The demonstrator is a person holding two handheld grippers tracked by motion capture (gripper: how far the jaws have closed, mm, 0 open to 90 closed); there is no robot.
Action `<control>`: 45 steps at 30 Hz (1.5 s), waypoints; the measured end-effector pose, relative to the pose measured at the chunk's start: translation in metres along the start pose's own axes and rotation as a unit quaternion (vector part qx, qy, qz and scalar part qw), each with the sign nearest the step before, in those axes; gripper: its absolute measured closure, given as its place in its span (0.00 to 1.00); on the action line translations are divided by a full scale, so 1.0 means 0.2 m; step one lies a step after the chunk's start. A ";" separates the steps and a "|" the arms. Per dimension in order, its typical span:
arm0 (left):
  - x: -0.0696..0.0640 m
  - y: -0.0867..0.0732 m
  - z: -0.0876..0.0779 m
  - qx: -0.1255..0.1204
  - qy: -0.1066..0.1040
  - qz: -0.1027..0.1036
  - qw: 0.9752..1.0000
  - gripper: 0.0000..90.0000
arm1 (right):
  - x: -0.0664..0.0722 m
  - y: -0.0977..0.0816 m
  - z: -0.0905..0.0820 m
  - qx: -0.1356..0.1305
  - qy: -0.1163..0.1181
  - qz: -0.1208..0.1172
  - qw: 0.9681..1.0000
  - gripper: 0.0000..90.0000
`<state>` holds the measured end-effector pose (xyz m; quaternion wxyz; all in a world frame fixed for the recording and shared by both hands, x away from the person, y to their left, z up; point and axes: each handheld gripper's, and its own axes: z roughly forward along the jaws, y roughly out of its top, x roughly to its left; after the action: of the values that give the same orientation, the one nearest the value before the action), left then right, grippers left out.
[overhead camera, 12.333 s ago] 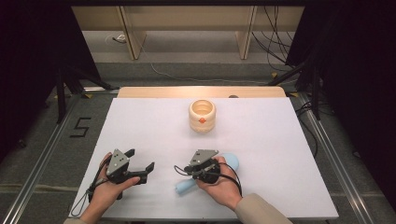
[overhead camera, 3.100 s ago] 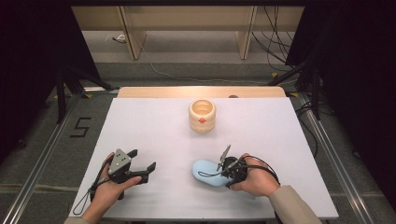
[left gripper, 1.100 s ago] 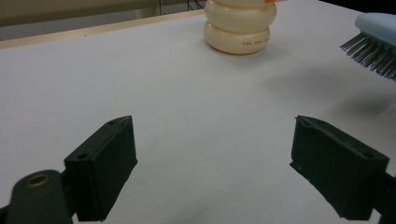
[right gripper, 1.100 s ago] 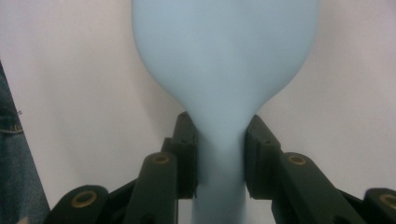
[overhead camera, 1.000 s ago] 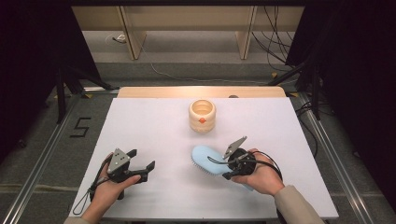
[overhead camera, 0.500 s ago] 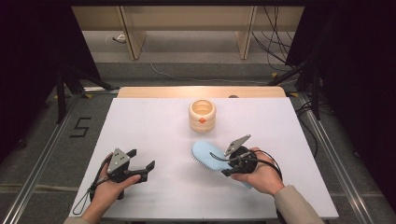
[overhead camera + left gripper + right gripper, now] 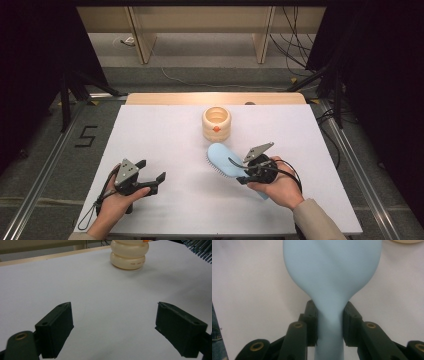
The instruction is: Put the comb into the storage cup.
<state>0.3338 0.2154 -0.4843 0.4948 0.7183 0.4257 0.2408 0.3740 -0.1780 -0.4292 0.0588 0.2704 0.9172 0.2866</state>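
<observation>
The right gripper point(image 7: 329, 326) has its two black jaws pinched on the narrow neck of a pale blue brush point(image 7: 332, 272), one pad pressed on each side of the handle just where it widens into the broad oval head. In the high view the brush point(image 7: 223, 159) is carried above the white table point(image 7: 170, 130), its head pointing far and to the left with the smooth back turned up and dark bristles showing along its near lower edge, while the end of the handle runs under the right hand point(image 7: 280, 187). The right gripper point(image 7: 239, 171) sits right of centre in the near half of the table, its grey three-cornered plate tilted up and its cable looping round the hand. Just beyond the brush head, apart from it, stands a cream ringed cup point(image 7: 216, 123) with an orange mark on its near side, in the middle of the far half of the table. The left gripper point(image 7: 113, 336) has its jaws spread wide with only bare table between them; past them the cream cup point(image 7: 129, 256) stands upright and a few blue bristles show at the upper right corner. In the high view the left gripper point(image 7: 150, 176) rests low in the left hand point(image 7: 116, 202) near the table's near left edge, well apart from the brush.
</observation>
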 end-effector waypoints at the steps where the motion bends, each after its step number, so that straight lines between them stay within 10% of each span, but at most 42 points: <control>1: 0.00 0.00 0.00 0.000 0.001 0.000 1.000 0.15 | 0.00 0.00 0.00 -0.003 -0.001 0.001 1.000 0.78; 45: 0.00 0.00 0.00 -0.004 0.002 -0.001 1.000 0.16 | -0.02 0.01 -0.03 -0.110 -0.030 0.063 0.991 0.78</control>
<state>0.3338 0.2153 -0.4835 0.4972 0.7151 0.4267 0.2436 0.3763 -0.1809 -0.4238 0.0972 0.3279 0.8591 0.3808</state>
